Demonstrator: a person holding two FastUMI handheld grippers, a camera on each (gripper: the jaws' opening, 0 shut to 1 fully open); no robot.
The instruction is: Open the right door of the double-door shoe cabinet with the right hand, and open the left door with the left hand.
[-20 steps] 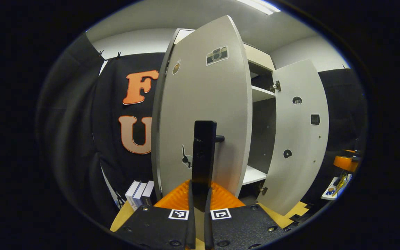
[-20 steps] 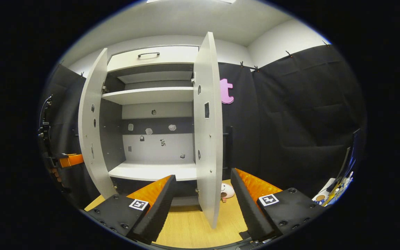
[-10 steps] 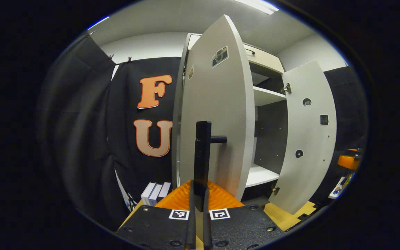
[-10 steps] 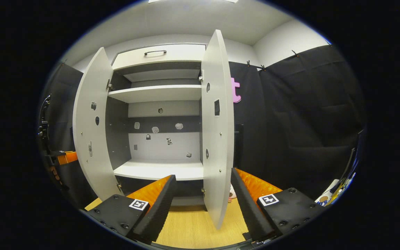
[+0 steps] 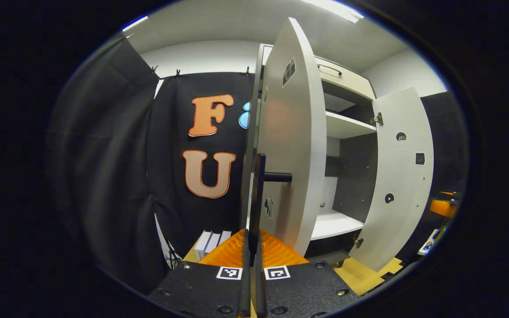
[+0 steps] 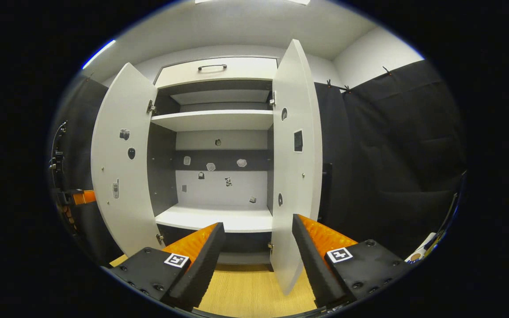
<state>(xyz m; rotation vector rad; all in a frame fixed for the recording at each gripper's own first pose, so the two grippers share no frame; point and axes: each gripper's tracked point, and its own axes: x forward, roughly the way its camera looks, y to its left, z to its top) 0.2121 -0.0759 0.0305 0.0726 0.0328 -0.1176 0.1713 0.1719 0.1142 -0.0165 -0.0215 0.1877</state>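
Gripping, left gripper view: the left gripper (image 5: 251,247) has its fingers pressed close on the dark bar handle (image 5: 259,194) of the left door (image 5: 292,145).
Left door, same view: pale grey, swung far out, seen nearly edge-on at 12 o'clock, with small stickers on its face.
Right door, same view: the right door (image 5: 402,176) stands open at 3 o'clock, its inner side dotted with stickers.
Beside the cabinet: white boxes (image 5: 212,243) sit on the floor at 7 o'clock.
Tool, right gripper view: the right gripper (image 6: 254,247) is spread wide, holding nothing, its fingers apart from the door edge.
Doors, same view: left door at 9 o'clock, right door at 1 o'clock, both open.
Room to move: wooden floor (image 6: 245,291) lies bare at 6 o'clock.
Shoe cabinet (image 6: 219,70): white shelves (image 6: 214,119); I can make out only stickers on the back panel.
Top: a closed drawer with a dark handle.
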